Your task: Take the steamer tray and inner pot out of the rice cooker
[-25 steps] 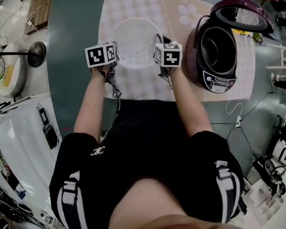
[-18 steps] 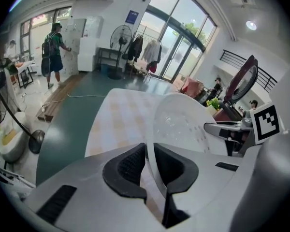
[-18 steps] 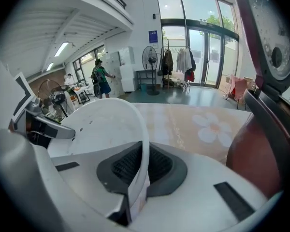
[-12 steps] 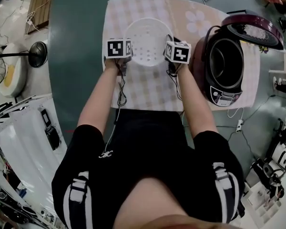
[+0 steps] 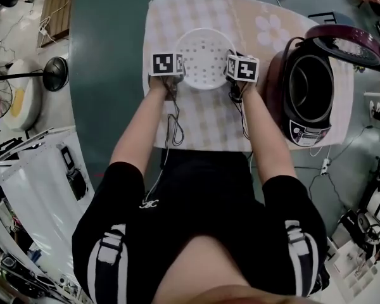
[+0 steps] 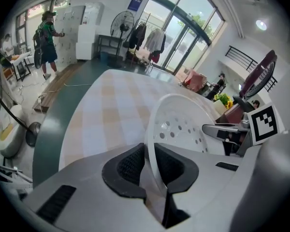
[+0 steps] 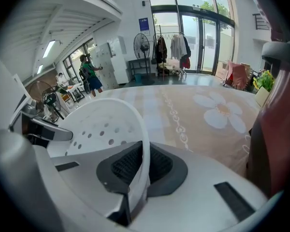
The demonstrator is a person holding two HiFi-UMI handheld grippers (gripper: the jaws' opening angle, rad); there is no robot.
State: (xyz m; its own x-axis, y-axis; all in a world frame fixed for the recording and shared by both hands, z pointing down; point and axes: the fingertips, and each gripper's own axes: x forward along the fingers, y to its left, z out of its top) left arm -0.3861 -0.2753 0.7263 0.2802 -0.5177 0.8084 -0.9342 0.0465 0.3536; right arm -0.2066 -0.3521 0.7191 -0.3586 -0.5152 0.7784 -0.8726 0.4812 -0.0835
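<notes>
The white perforated steamer tray (image 5: 204, 57) hangs low over the checked tablecloth (image 5: 202, 119), held by both grippers. My left gripper (image 5: 177, 76) is shut on its left rim (image 6: 152, 149). On the opposite side my right gripper (image 5: 231, 75) is shut on the right rim (image 7: 142, 149). The purple rice cooker (image 5: 310, 94) stands at the right with its lid (image 5: 351, 40) up, and the dark inner pot (image 5: 311, 87) sits inside it. Whether the tray touches the cloth cannot be told.
The round table's green edge (image 5: 107, 75) shows left of the cloth. A power cable (image 5: 316, 154) runs off the table near the cooker. Flowers (image 6: 224, 99) and people stand in the background, with a floor fan (image 5: 47, 71) at the left.
Both grippers have carried the tray away from me and downward, toward the cloth. The tray looks smaller and lies nearer the table's middle. The cooker has not moved.
</notes>
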